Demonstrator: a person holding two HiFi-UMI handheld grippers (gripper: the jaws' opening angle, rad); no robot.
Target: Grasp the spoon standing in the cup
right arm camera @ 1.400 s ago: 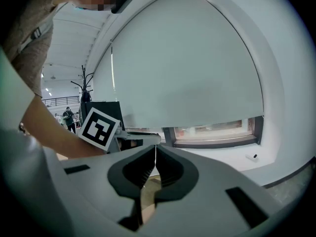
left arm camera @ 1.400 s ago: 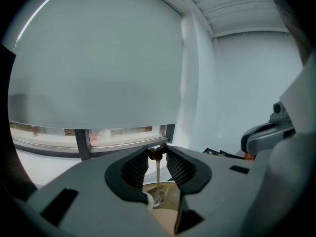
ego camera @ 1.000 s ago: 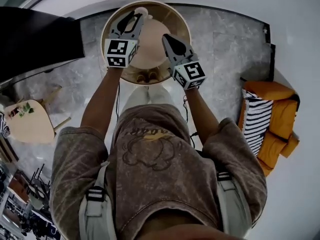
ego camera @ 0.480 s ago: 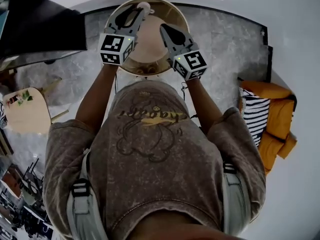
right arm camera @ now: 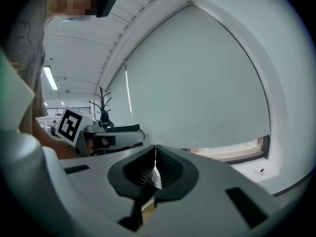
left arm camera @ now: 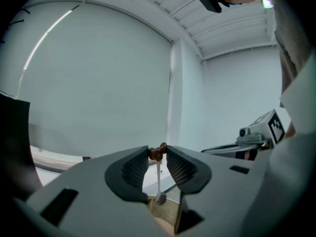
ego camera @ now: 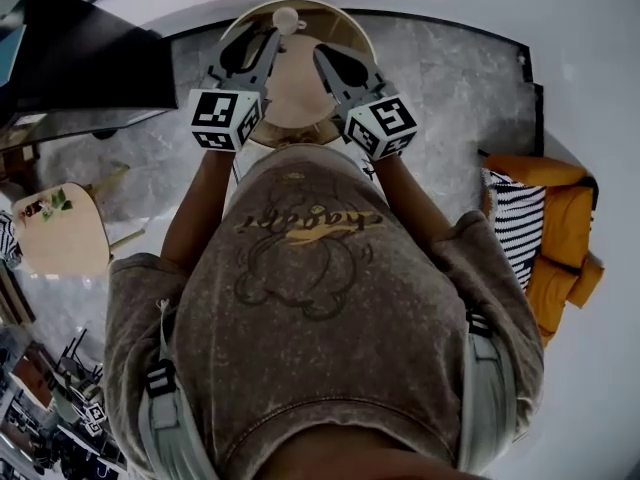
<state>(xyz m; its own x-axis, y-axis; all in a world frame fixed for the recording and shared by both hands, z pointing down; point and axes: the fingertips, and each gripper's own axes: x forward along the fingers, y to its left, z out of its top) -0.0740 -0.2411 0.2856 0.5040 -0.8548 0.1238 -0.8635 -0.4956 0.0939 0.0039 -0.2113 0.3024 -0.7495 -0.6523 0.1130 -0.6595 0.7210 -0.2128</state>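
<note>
The spoon's [left arm camera: 158,174] stem looks metal, its knob brown and wood-like; left claw [left arm camera: 157,151] pads [left arm camera: 134,171] are matt, ribbed.

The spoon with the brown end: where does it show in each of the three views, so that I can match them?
Head view: too small to make out; it should sit at the jaw tips of the left gripper, over the round table.
Left gripper view: the spoon is at lower centre, its brown end pinched between the jaws.
Right gripper view: not in it.
Shared landmark: the round table, a tan patch just under the jaws in both gripper views.
</note>
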